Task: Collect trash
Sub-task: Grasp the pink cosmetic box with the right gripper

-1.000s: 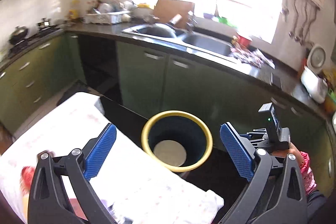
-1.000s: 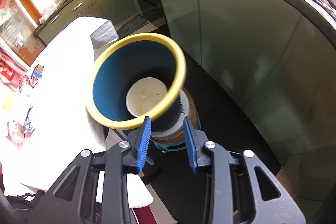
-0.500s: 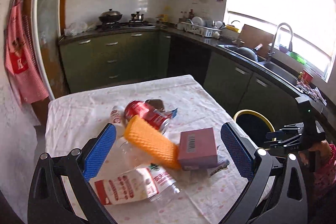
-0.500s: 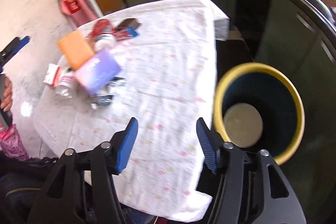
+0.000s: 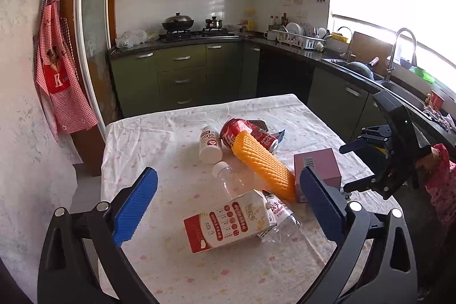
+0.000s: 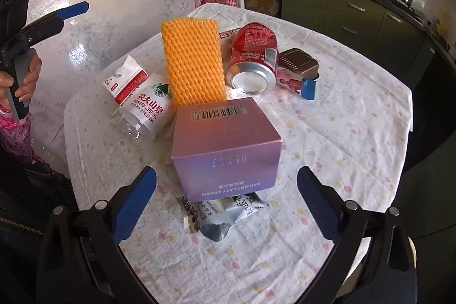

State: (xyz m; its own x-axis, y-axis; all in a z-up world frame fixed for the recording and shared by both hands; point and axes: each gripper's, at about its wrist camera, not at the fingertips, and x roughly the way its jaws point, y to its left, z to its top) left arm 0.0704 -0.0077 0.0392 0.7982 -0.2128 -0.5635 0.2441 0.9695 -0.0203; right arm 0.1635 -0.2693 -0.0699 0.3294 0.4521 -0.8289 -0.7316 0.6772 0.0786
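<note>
Most of the collecting looks left to do: a pink cardboard box, orange foam netting sleeve, red drink can, clear plastic water bottle, red-and-white carton, white pill bottle and crumpled silver wrapper all lie clustered mid-table. The right gripper, whose jaws have just been opening, stands wide and empty just before the box; the left gripper is likewise spread, holding nothing. The white flowered tablecloth is bare on the right up to its edge, giving room.
</note>
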